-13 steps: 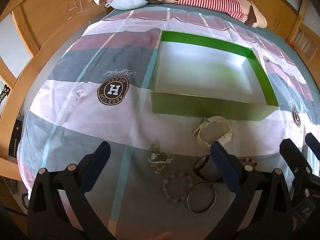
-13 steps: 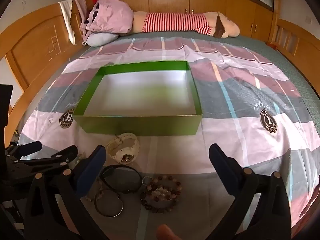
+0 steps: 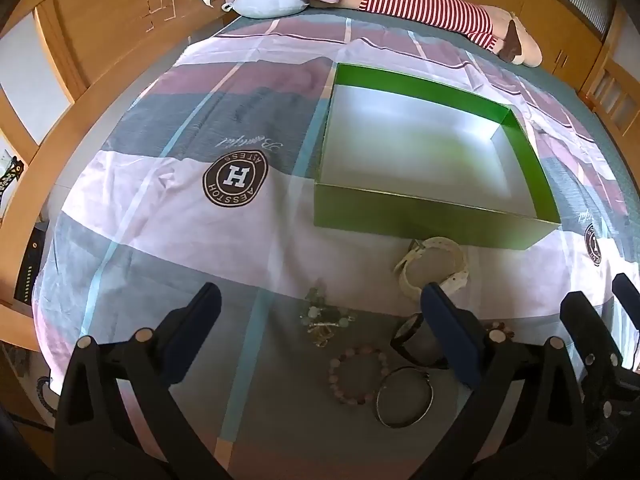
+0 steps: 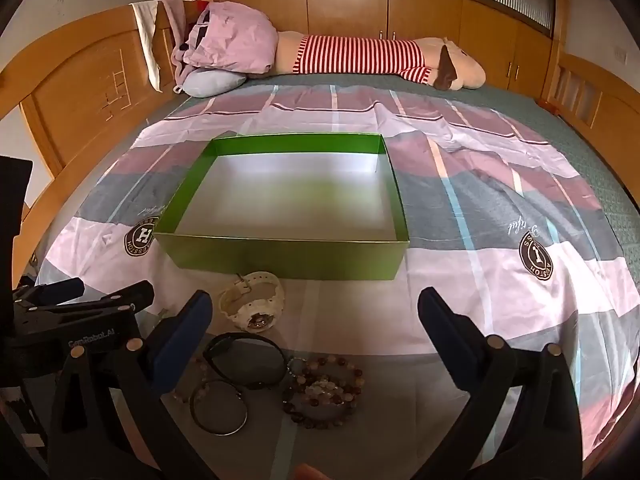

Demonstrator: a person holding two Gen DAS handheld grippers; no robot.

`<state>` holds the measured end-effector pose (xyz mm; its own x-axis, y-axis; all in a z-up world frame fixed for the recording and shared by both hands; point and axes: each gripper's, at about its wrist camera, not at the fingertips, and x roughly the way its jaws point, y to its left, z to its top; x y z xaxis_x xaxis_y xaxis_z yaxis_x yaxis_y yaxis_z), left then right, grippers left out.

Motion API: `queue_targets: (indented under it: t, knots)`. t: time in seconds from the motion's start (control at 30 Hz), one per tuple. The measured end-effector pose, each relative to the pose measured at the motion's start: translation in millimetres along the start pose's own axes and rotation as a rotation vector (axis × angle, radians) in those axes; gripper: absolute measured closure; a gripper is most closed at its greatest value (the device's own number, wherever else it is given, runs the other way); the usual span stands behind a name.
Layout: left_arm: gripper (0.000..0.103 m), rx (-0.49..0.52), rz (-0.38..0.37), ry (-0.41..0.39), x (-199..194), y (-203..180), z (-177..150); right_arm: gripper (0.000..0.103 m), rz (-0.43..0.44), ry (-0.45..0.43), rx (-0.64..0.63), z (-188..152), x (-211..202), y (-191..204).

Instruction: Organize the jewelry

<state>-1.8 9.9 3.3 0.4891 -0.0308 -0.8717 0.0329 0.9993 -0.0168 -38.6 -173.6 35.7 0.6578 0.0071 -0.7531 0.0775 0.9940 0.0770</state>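
My left gripper hangs over the bed, jaws spread wide, nothing between them. My right gripper does the same, jaws wide apart and empty.

One green box sits on the striped bedsheet at twelve o'clock from both grippers, open-topped, with nothing visible inside. Its near wall faces me.

Now the jewelry, all on the sheet on my side of the box. One white watch lies just beside the box's near wall, curled into a loop. At six o'clock from it lies one black band, and further down again one thin metal bangle; whether band and bangle touch, I cannot tell. At three o'clock from the bangle sits a heap of dark beaded bracelets, more than one strand, count unclear.

From the left wrist view I pick out one pink bead bracelet touching the bangle, and at eleven o'clock from it one small tangled cluster of pale beads.

At the far edge of the bed lie one long striped plush toy, one pink bundle and one pale blue pillow.
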Motion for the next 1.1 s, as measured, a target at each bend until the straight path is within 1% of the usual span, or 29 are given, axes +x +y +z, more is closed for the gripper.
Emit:
queue_targets:
  t: [0.07, 0.13, 0.23, 0.53, 0.7, 1.1]
  knots:
    - [0.002, 0.003, 0.004, 0.0, 0, -1, 0, 0.001, -0.018, -0.017, -0.005, -7, -1, 8]
    - [0.002, 0.008, 0.008, 0.001, 1, -2, -1, 0.001, -0.012, -0.023, -0.008, -7, -2, 9]
    - [0.002, 0.014, 0.011, 0.001, 1, -2, -1, 0.001, -0.004, -0.022, -0.013, -7, -2, 12]
    - [0.002, 0.022, 0.018, 0.003, 1, -1, -1, 0.001, -0.038, -0.019, 0.006, -11, 3, 12]
    - [0.002, 0.024, 0.031, 0.01, 3, -1, -2, 0.001, -0.043, 0.0, 0.009, -13, 9, 13]
    - [0.002, 0.022, 0.025, 0.02, 5, 0, -1, 0.001, -0.026, 0.045, 0.041, -17, 19, 7]
